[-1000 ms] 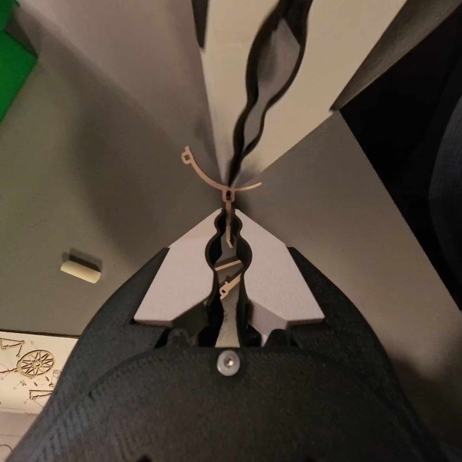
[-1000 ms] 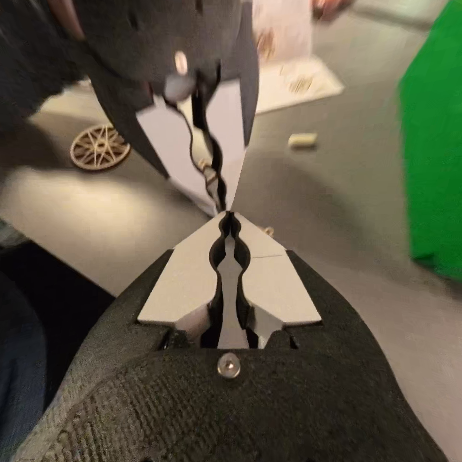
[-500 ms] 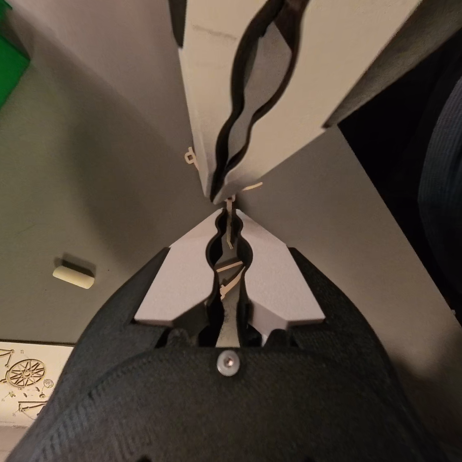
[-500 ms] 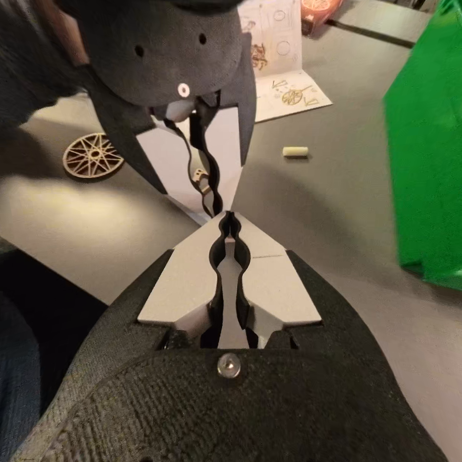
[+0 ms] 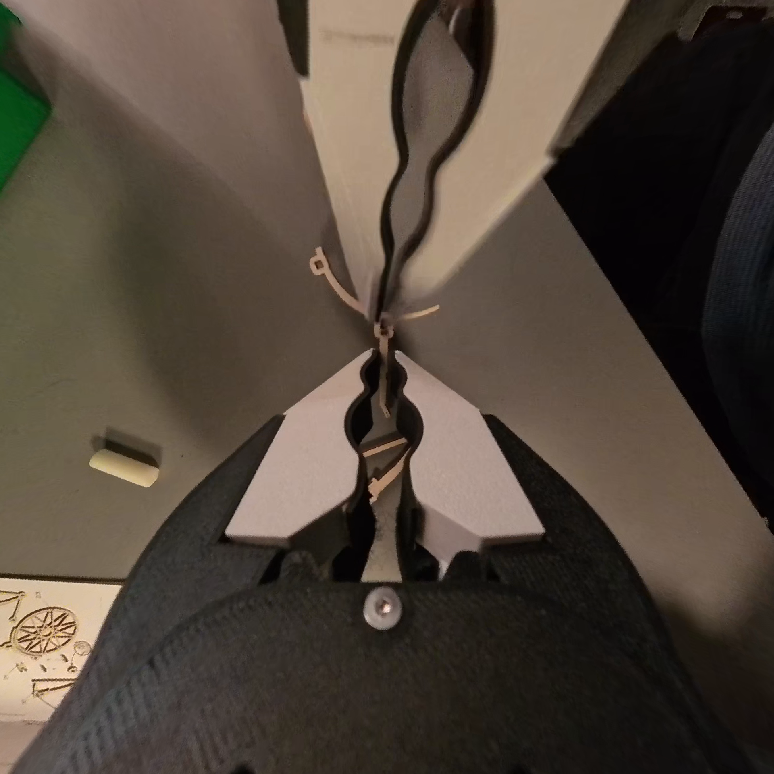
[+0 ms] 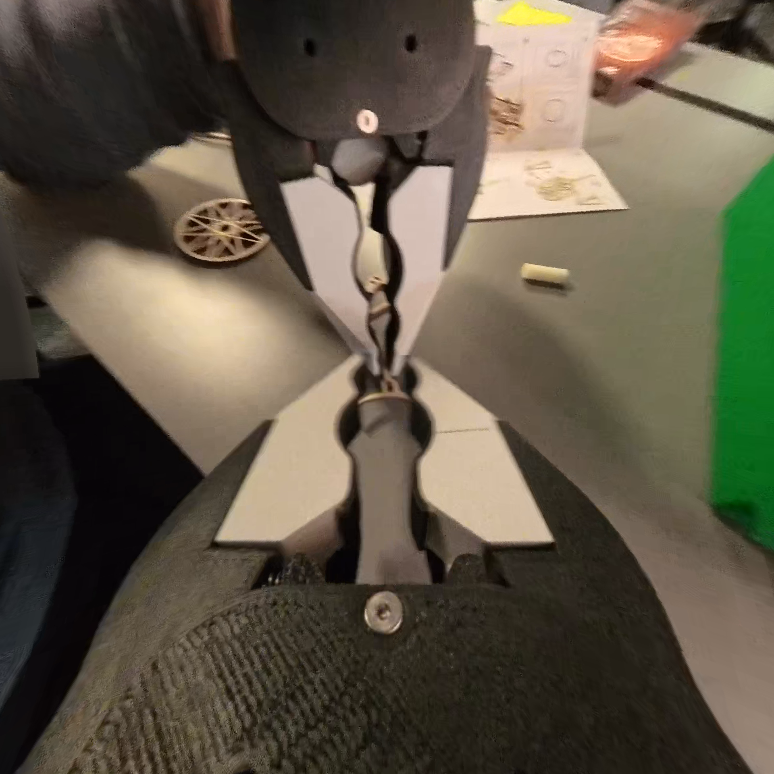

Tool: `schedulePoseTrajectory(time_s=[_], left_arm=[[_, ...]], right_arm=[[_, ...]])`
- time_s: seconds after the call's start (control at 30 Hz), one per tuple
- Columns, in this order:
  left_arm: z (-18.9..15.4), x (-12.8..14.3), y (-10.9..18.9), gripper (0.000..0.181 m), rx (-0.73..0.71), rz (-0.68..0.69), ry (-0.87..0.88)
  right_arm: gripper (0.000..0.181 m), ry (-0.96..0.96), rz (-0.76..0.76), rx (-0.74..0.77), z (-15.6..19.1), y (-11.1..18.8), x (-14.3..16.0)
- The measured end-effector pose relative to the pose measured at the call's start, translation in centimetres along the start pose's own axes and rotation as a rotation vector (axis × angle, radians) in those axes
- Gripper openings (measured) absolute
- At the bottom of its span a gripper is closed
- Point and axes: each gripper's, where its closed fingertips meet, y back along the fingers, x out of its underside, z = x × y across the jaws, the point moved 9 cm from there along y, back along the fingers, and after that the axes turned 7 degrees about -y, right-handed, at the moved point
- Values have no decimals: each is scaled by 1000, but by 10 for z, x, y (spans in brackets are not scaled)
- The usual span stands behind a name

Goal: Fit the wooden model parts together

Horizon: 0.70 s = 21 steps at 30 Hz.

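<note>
Between the pressed-together tips of the left claw (image 5: pixel 383 354) sits a thin wooden strut (image 5: pixel 384 368), pinched upright, with more slender pieces of the same model showing in the gap behind the tips. Just past it, a curved wooden strip (image 5: pixel 335 285) crosses the strut's far end, where the 2 parts meet at a small joint. Meeting that joint tip to tip is the right claw (image 6: pixel 383 364), its fingers parted slightly around the strip's middle; whether they actually grip it I cannot tell through the blur. Both claws hang above the grey worktop (image 5: pixel 167 335). Farther off lie a small cream peg (image 6: pixel 544 275), a spoked wooden wheel (image 6: pixel 222 235) and a printed sheet (image 6: pixel 544 184). Risk, as I judge it: these parts are very thin, so a sideways push or twist could snap the strip or pop the joint apart.
</note>
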Motion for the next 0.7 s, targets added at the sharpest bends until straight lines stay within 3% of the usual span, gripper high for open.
schedulePoseTrajectory(time_s=[0.03, 0.17, 0.7], left_arm=[[0, 0, 0, 3, 1, -1, 1], [0, 0, 0, 3, 1, -3, 1], [0, 1, 0, 3, 6, -9, 1]], right_arm=[[18, -10, 16, -35, 1, -3, 0], [0, 65, 112, 4, -2, -9, 6], [7, 40, 91, 6, -4, -14, 17]])
